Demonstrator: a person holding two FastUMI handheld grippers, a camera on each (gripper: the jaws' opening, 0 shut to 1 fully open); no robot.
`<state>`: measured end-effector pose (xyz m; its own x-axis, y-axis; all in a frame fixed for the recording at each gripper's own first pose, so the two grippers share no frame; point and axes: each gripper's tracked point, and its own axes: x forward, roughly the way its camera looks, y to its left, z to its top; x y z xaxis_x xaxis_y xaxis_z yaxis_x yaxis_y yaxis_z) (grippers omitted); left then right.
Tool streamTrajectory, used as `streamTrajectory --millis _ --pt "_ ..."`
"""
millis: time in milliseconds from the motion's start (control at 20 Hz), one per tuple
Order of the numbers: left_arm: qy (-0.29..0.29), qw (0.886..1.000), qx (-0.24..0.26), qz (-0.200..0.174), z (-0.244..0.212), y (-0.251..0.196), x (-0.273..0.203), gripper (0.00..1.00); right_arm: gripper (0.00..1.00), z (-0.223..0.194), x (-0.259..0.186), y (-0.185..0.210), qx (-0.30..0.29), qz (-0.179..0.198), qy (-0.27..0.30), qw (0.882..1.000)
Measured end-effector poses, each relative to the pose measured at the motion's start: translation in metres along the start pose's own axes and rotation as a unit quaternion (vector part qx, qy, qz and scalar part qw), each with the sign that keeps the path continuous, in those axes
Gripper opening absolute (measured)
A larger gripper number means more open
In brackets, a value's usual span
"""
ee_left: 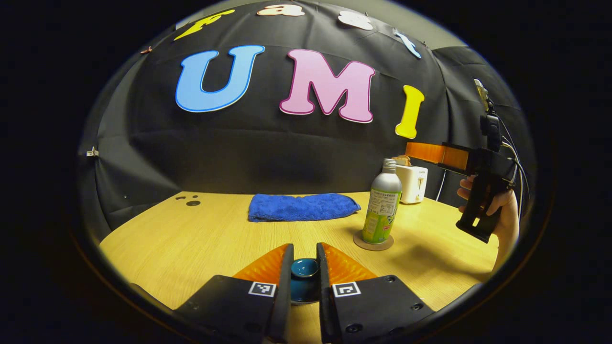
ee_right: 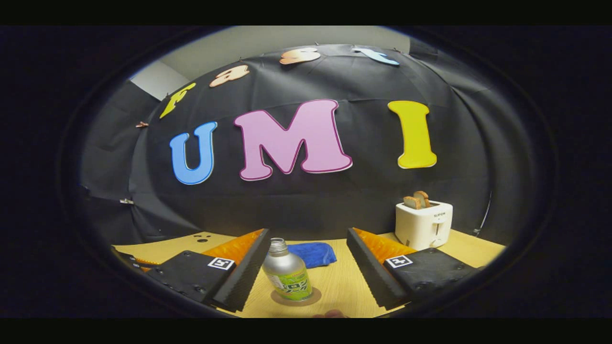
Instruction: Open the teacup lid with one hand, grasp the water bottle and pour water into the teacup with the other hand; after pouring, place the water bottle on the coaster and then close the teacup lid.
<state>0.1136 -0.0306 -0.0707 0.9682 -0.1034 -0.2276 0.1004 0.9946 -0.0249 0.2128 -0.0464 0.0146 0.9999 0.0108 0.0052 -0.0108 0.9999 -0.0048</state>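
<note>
Lid (ee_left: 304, 267) sits pinched in your left hand-held gripper (ee_left: 304, 260), bottle (ee_right: 287, 277) is parked on the coaster (ee_right: 295, 298), right hand-held gripper (ee_right: 306, 267) hangs wide and empty: lower lid square onto teacup.

The left gripper view sits low over the counter (ee_left: 191, 239), looking across it toward the back wall, with the water bottle (ee_left: 382, 205) on its coaster (ee_left: 373, 242) off to its right and fairly near. The right gripper view looks from higher up, down past its own jaws at the bottle. Both views share the bottle, blue towel (ee_left: 302, 206) and toaster (ee_left: 413, 183).
</note>
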Motion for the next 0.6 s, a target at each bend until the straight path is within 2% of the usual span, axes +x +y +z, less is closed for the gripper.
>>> streamTrajectory --millis 150,200,250,400,450,500,600 --pt "0.011 1.000 0.002 0.001 -0.006 0.002 0.005 0.29 0.98 -0.005 0.002 0.000 -0.026 -0.011 0.007 1.000" --pt "0.014 1.000 0.002 0.001 -0.008 0.002 0.007 0.29 0.93 -0.007 0.003 0.003 -0.025 -0.007 0.009 1.000" --pt "0.019 1.000 0.002 0.000 -0.011 0.003 0.008 0.29 0.98 -0.008 0.003 0.005 -0.021 -0.003 0.011 1.000" --pt "0.030 1.000 -0.001 0.000 -0.018 0.002 0.012 0.29 0.99 -0.012 0.004 0.005 -0.019 -0.001 0.016 1.000" --pt "0.034 0.999 0.000 0.000 -0.020 0.002 0.012 0.30 0.92 -0.012 0.004 0.007 -0.016 0.002 0.016 1.000" --pt "0.033 0.999 0.002 0.000 -0.020 0.002 0.012 0.30 0.99 -0.012 0.004 0.010 -0.011 0.004 0.016 1.000" --pt "0.031 0.999 0.008 0.003 -0.018 0.002 0.012 0.31 0.99 -0.013 0.004 0.011 -0.005 0.008 0.017 1.000"
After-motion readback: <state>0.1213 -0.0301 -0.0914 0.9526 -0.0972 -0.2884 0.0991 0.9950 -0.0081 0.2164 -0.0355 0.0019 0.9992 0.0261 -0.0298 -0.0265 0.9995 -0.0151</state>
